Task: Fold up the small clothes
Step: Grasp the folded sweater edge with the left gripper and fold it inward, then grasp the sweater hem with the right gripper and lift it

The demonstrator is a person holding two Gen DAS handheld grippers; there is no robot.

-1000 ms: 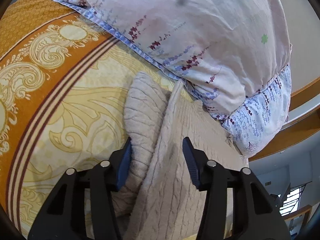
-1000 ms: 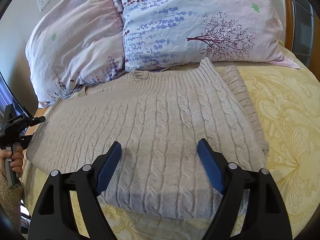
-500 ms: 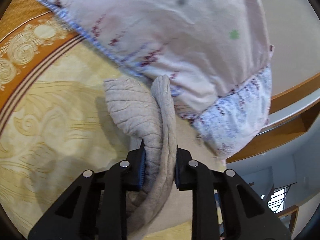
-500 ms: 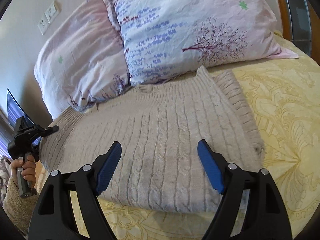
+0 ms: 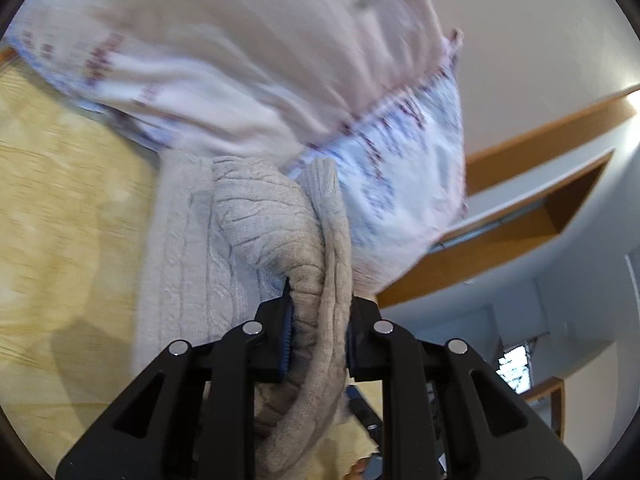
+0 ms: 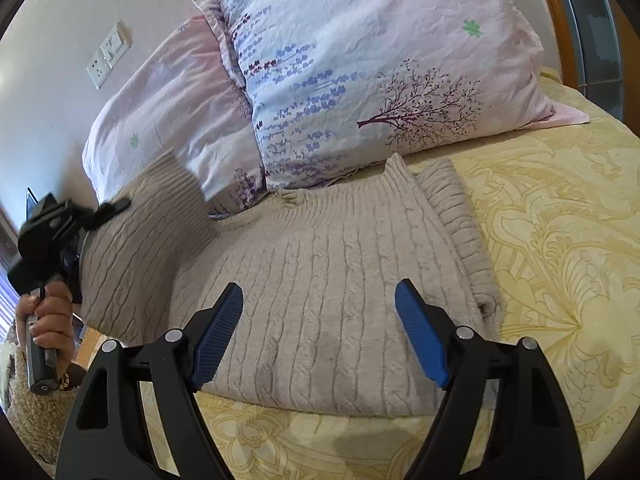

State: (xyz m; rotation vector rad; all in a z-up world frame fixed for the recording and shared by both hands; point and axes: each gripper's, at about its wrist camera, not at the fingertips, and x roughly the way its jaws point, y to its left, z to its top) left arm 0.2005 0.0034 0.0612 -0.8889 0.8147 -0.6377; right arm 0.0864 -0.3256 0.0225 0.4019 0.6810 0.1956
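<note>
Right wrist view, nearest first: the right gripper (image 6: 318,330) hangs just above the near hem of the beige cable-knit sweater (image 6: 340,280), its blue pads spread wide with nothing between them. The sweater lies on the yellow patterned bedspread (image 6: 560,260), its long axis running left to right across the view, a ribbed sleeve edge folded along its right side. Further left, the sweater's left end is raised off the bed, pinched in the left gripper (image 6: 100,216), which the person's hand (image 6: 50,316) holds by its handle. Beyond the sweater, two floral pillows (image 6: 360,80) lean at the head of the bed, and a wall socket (image 6: 109,55) sits on the wall to the far left.

In the left wrist view, the left gripper (image 5: 318,334) is closed tight on a bunched thickness of knit, with the flat body of the sweater (image 5: 188,264) stretching away to its left; this picture is blurred.

The likely step is folding the lifted left end rightward over the flat body. The left gripper is the one carrying the cloth; the right sits nearer the landing area and could pin the near edge.
</note>
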